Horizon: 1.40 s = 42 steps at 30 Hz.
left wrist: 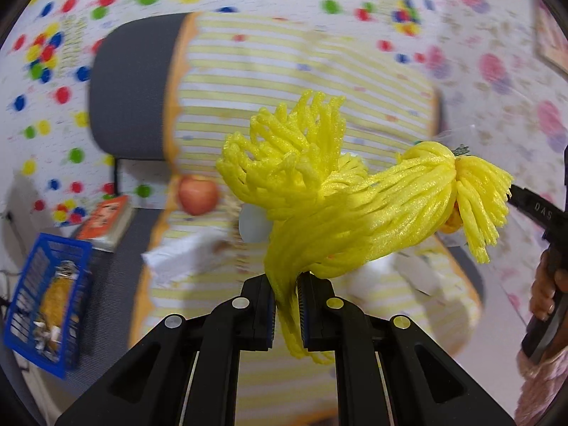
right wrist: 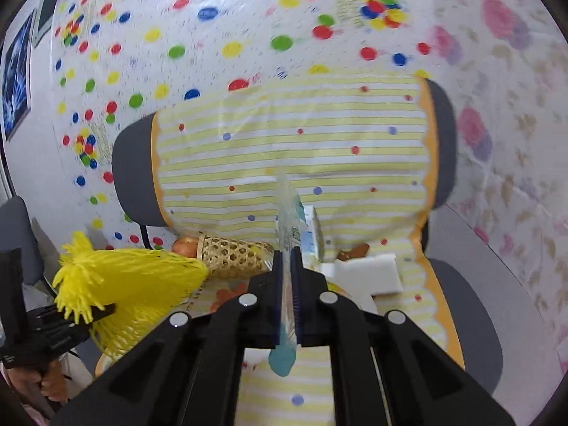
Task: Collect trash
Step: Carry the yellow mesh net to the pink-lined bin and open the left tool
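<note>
Currently, your left tongs (left wrist: 285, 314) are clenched on a yellow foam fruit net (left wrist: 330, 206). The net stands up from between the 2 pads, fans out in mid-air and is bunched into a tassel at its far right end. It is lifted clear of the chair (left wrist: 127, 88) behind it.

Your right tongs (right wrist: 287, 291) are clenched on a thin clear plastic wrapper (right wrist: 287, 213) with teal print. It is pinched edge-on: 1 end sticks up past the fingertips, the other hangs below the pads.

From the right wrist view, the left tongs (right wrist: 88, 314) sit at lower left with the yellow net (right wrist: 131, 284) draped over them, well apart from the wrapper.

The chair is grey and covered with a yellow-striped cloth (right wrist: 291, 149) edged in orange. On the seat:
- an apple (left wrist: 197, 194);
- a woven bamboo basket (right wrist: 230, 255) lying on its side, an orange-toned fruit just behind its left end;
- a white foam block (right wrist: 365, 271);
- a small carton (right wrist: 309, 234) just behind the wrapper.

A blue plastic crate (left wrist: 46, 301) stands on the floor at lower left in the left wrist view, with scraps and a yellowish item inside. An orange book (left wrist: 106, 220) lies beside it. Left view is motion-blurred, so the small seat items are unclear there.
</note>
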Each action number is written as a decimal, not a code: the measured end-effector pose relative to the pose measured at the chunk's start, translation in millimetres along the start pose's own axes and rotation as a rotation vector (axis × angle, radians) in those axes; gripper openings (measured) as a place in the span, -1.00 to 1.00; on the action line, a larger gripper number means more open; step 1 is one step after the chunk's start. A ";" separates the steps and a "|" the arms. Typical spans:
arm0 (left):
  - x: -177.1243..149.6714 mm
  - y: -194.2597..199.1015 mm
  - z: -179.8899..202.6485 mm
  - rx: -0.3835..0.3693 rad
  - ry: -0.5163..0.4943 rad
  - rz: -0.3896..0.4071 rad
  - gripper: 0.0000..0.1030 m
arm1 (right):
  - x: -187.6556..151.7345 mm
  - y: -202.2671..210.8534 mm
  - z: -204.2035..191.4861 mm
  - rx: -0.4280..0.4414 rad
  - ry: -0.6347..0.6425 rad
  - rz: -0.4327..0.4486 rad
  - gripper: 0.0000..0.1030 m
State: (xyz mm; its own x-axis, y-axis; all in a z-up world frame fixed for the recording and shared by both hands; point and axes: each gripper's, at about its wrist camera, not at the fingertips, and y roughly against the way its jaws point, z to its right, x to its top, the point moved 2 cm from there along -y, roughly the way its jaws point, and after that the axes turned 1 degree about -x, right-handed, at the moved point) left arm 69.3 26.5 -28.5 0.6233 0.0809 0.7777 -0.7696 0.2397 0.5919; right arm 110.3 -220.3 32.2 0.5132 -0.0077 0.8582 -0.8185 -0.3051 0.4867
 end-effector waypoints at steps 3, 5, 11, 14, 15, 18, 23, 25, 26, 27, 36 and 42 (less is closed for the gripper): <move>-12.4 6.4 35.5 -0.067 -0.054 -0.004 -0.78 | -29.2 41.7 13.7 -0.039 -0.047 0.030 -0.90; -24.5 9.1 60.0 -0.110 -0.091 -0.013 -0.77 | -47.7 64.8 18.0 -0.095 -0.049 0.042 -0.90; -63.9 4.2 116.8 -0.238 -0.177 -0.078 -0.78 | -100.3 118.2 47.2 -0.221 -0.127 0.032 -0.90; -83.8 1.7 143.1 -0.294 -0.223 -0.099 -0.77 | -130.3 143.2 59.2 -0.289 -0.168 0.021 -0.90; -93.4 2.1 154.5 -0.311 -0.242 -0.104 -0.77 | -142.1 152.0 64.0 -0.311 -0.190 0.014 -0.90; -119.3 -4.2 181.0 -0.368 -0.282 -0.142 -0.77 | -174.1 168.2 76.1 -0.347 -0.254 -0.017 -0.90; -157.3 -19.4 211.6 -0.428 -0.323 -0.218 -0.77 | -218.7 179.9 90.6 -0.404 -0.330 -0.071 -0.90; -170.2 -28.0 220.8 -0.451 -0.330 -0.258 -0.76 | -232.1 181.9 96.1 -0.418 -0.357 -0.089 -0.90; -174.4 -30.5 222.5 -0.459 -0.332 -0.273 -0.76 | -237.4 182.1 99.4 -0.420 -0.372 -0.097 -0.90; -177.8 -34.8 226.6 -0.467 -0.338 -0.290 -0.75 | -243.8 180.5 104.2 -0.417 -0.397 -0.112 -0.90; -194.1 -74.7 252.1 -0.447 -0.380 -0.401 -0.67 | -276.8 162.3 134.0 -0.397 -0.501 -0.203 -0.90; -190.9 -93.3 264.7 -0.464 -0.411 -0.458 -0.24 | -296.9 141.0 151.8 -0.397 -0.533 -0.264 -0.88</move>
State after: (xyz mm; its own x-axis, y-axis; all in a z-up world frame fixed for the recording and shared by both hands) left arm -14.5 -267.3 -176.1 0.6943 -0.4681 0.5466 -0.2540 0.5513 0.7947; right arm -118.4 -405.6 -178.7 0.6803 -0.4768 0.5566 -0.6298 0.0080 0.7767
